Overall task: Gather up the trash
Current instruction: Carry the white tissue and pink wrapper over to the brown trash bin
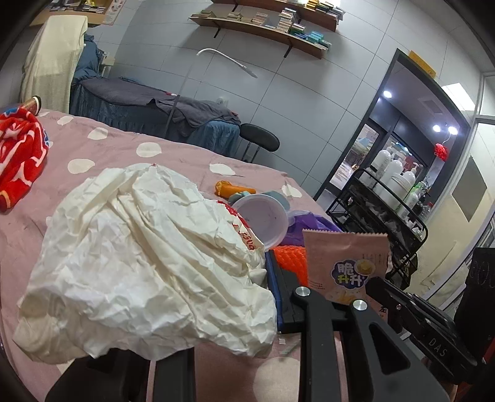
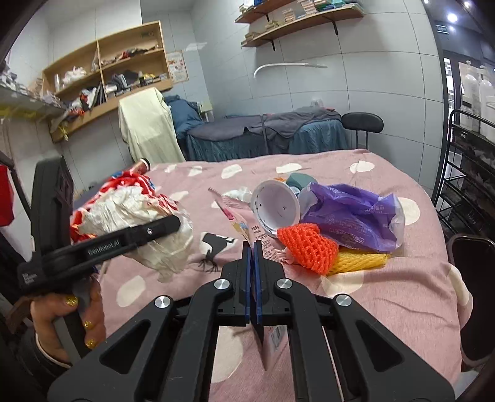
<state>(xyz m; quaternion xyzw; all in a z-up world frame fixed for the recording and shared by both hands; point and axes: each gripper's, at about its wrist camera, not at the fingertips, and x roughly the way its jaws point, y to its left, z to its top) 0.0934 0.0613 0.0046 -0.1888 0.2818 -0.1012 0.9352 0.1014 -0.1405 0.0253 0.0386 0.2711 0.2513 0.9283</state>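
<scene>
a pink spotted bedspread [image 2: 386, 309] covers the bed in a grey-tiled room with wall shelves [image 2: 297, 18]. the left gripper [image 2: 161, 230] is clamped on crumpled white paper [image 1: 139, 263]. the right gripper [image 2: 253, 263] pinches a pink snack wrapper [image 1: 343, 266] edge-on, near the orange foam net [image 2: 309, 247], purple bag [image 2: 355, 216] and cup [image 2: 275, 207].

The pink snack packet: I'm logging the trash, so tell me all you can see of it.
The pink snack packet is a flat, thin pouch with a zigzag-cut top edge and a cartoon label in Chinese characters. It stands upright, lifted above the bedspread, pinched edge-on between the blue pads of the right tongs.
</scene>
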